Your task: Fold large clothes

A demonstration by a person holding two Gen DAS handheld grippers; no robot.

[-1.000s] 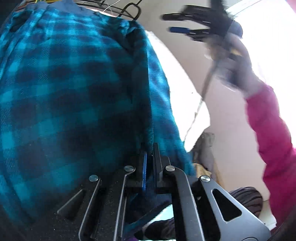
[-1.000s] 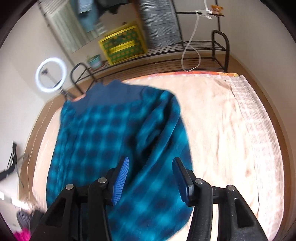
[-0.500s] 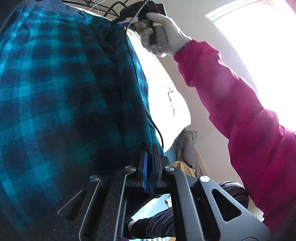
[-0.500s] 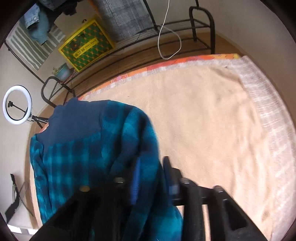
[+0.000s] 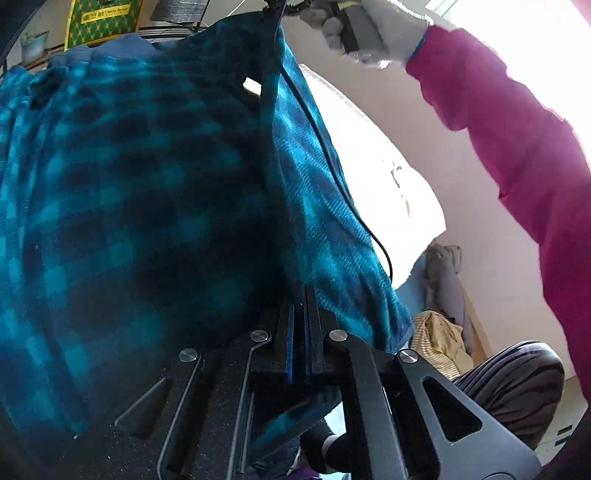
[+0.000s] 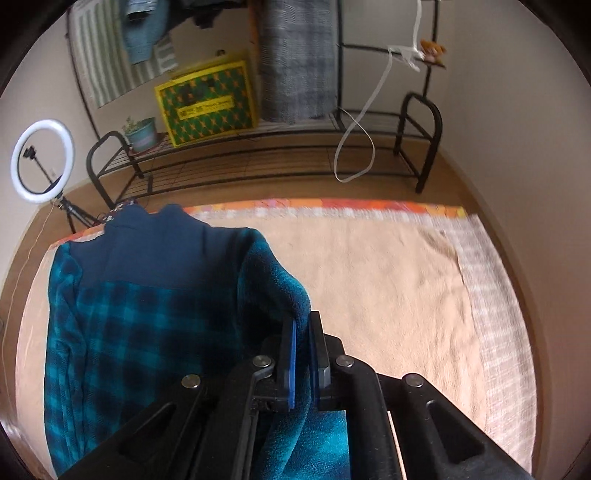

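A large teal and black plaid fleece shirt (image 6: 122, 332) with a navy yoke lies on the peach blanket (image 6: 388, 295) of the bed. My right gripper (image 6: 303, 332) is shut on a raised fold of the shirt's right edge. In the left wrist view the shirt (image 5: 129, 203) fills the left side. My left gripper (image 5: 300, 314) is shut on the shirt's lower edge. The person's gloved right hand (image 5: 369, 26) holds the other gripper's handle at the shirt's top edge.
A black metal rack (image 6: 258, 155) stands beyond the bed with a yellow-green box (image 6: 207, 99), a potted plant (image 6: 142, 131) and hanging clothes. A ring light (image 6: 40, 160) stands at left. The person's pink sleeve (image 5: 517, 147) and striped knee (image 5: 517, 380) are at right.
My right gripper has gone from open above the shirt to shut on its right edge and lifted that fold. My left gripper has stayed shut on the shirt.
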